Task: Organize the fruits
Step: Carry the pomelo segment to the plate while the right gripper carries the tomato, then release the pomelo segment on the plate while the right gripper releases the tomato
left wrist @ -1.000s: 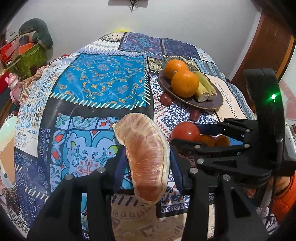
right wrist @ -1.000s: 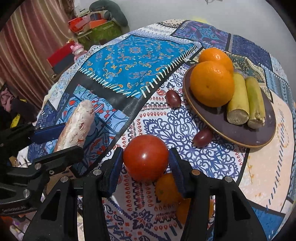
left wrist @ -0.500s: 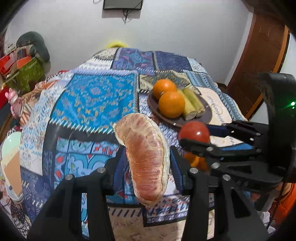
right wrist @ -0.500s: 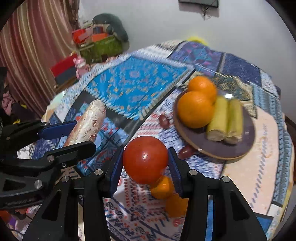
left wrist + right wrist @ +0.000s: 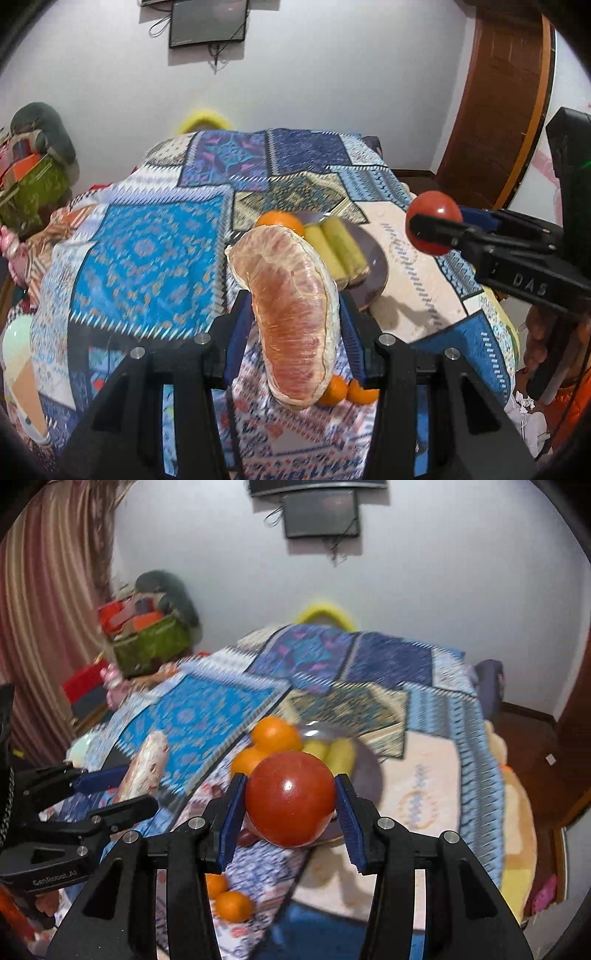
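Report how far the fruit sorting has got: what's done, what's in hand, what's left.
Done: two oranges and two yellow-green stalks lie on the brown plate. In hand: the left gripper grips a peeled pomelo segment, the right gripper a red tomato, both above the table. Left: two small oranges and a dark red fruit lie on the cloth.

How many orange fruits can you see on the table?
4: two big oranges on the brown plate, and two small ones on the tablecloth near the grippers. More may hide behind the tomato.
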`<state>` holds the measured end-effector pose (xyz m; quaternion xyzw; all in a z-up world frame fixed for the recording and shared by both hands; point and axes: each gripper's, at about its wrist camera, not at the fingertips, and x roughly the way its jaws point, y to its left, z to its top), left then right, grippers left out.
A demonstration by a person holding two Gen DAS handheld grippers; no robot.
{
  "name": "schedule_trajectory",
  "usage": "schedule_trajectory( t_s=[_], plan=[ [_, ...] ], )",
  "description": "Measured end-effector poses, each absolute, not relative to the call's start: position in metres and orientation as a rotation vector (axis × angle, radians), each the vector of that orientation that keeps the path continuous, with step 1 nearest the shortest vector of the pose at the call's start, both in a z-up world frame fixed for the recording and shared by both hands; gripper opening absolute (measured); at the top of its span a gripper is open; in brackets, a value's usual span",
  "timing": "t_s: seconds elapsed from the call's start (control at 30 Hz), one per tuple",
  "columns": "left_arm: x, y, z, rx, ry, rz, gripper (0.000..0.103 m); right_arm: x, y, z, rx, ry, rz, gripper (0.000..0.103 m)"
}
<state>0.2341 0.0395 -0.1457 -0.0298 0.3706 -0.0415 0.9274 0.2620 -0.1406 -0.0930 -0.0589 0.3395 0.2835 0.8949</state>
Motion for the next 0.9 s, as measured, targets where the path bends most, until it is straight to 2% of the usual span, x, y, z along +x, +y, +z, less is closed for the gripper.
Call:
schedule_trajectory(
  t_s=[0.43, 0.9],
  plan=[
    [0.296, 0.003, -0.14, -0.032, 0.734, -0.119, 0.046, 0.303, -0.168, -0.082, -0.09, 0.631, 0.519, 0.044],
    [0.365, 0.004, -0.175, -0.053, 0.794, -0.102, 0.046, 0.356, -0.165, -0.129, -0.079, 0.718, 0.507, 0.044]
  ],
)
